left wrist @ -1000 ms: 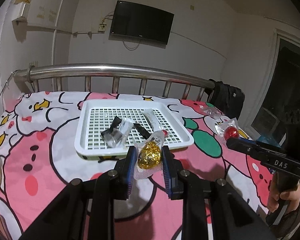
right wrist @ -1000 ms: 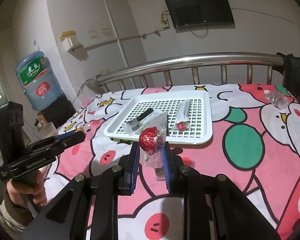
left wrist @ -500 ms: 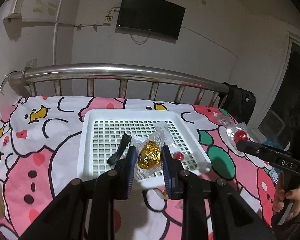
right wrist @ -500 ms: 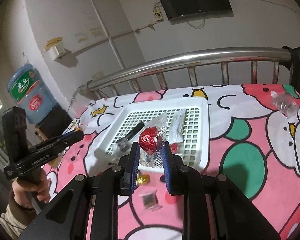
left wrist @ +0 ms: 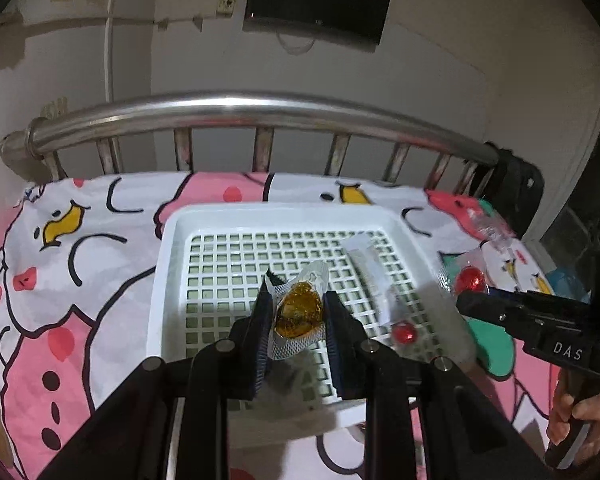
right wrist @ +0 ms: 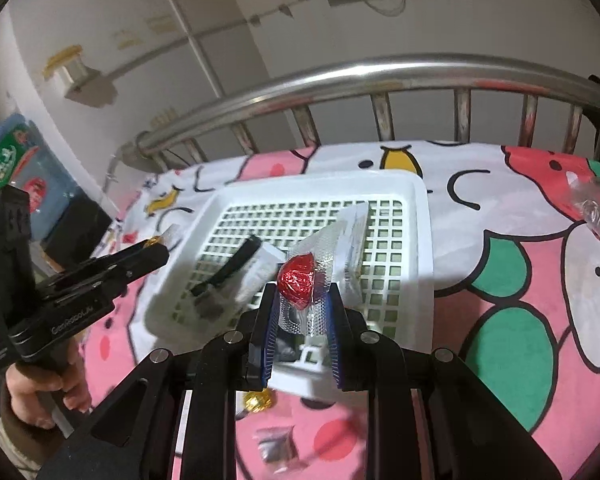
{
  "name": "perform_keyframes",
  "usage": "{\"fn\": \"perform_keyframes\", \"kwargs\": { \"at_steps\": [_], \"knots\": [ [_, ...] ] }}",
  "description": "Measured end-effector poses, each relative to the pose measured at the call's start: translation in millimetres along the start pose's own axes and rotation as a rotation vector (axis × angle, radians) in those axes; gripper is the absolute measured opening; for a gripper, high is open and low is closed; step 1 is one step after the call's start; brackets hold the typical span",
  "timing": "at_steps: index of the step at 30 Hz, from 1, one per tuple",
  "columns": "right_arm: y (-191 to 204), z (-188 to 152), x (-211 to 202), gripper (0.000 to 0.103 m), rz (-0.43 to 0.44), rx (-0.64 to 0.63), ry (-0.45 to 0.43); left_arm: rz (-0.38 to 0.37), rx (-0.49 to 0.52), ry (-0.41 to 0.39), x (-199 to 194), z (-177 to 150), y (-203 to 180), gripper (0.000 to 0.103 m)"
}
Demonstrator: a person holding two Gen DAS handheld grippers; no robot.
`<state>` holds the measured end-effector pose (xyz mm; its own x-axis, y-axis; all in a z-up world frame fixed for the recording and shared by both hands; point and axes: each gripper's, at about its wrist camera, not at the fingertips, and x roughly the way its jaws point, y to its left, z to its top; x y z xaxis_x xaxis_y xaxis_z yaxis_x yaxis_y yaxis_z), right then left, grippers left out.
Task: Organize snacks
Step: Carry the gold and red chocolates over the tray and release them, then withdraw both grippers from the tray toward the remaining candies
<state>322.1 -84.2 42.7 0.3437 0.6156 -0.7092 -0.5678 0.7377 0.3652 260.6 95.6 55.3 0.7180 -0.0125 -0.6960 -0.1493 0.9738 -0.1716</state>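
My left gripper [left wrist: 298,312] is shut on a gold foil candy [left wrist: 299,311] in a clear wrapper, held above the white slotted tray [left wrist: 172,248]. My right gripper [right wrist: 302,304] is shut on a red foil candy [right wrist: 298,278] in a clear wrapper, above the tray's near right part [right wrist: 422,240]. In the tray lie a long clear packet [left wrist: 366,264], a small red candy [left wrist: 405,333] and a black packet [right wrist: 228,270]. The right gripper also shows in the left wrist view [left wrist: 466,300], the left one in the right wrist view [right wrist: 156,252].
The tray sits on a pink cartoon bedsheet [left wrist: 80,280] before a steel bed rail [left wrist: 236,110]. A gold candy [right wrist: 259,400] and a small dark packet [right wrist: 276,446] lie on the sheet near me. A clear wrapper [right wrist: 594,212] lies far right. A water bottle [right wrist: 8,160] stands at left.
Both grippers have risen and moved forward over the tray, each keeping its candy. The tray now lies directly under both.
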Motion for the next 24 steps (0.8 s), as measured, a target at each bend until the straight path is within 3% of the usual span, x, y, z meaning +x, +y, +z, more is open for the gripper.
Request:
{"fn": "perform_keyframes", "kwargs": {
  "at_steps": [11, 19, 23, 24],
  "knots": [
    [-2.0, 9.0, 48.9, 0.021, -0.014, 0.026, 0.080, 0.031, -0.042, 0.085, 49.3, -1.5, 12.6, 0.027],
    [-7.0, 7.8, 74.8, 0.022, -0.069, 0.023, 0.125, 0.044, -0.053, 0.131, 73.3, -6.9, 13.4, 0.028],
    [-11.2, 6.9, 75.2, 0.022, -0.078, 0.034, 0.114, 0.054, -0.070, 0.124, 78.3, -9.2, 14.9, 0.034],
    [-12.9, 7.3, 73.2, 0.027, -0.065, 0.045, 0.113, 0.051, -0.077, 0.126, 78.2, -9.2, 15.2, 0.035]
  ]
}}
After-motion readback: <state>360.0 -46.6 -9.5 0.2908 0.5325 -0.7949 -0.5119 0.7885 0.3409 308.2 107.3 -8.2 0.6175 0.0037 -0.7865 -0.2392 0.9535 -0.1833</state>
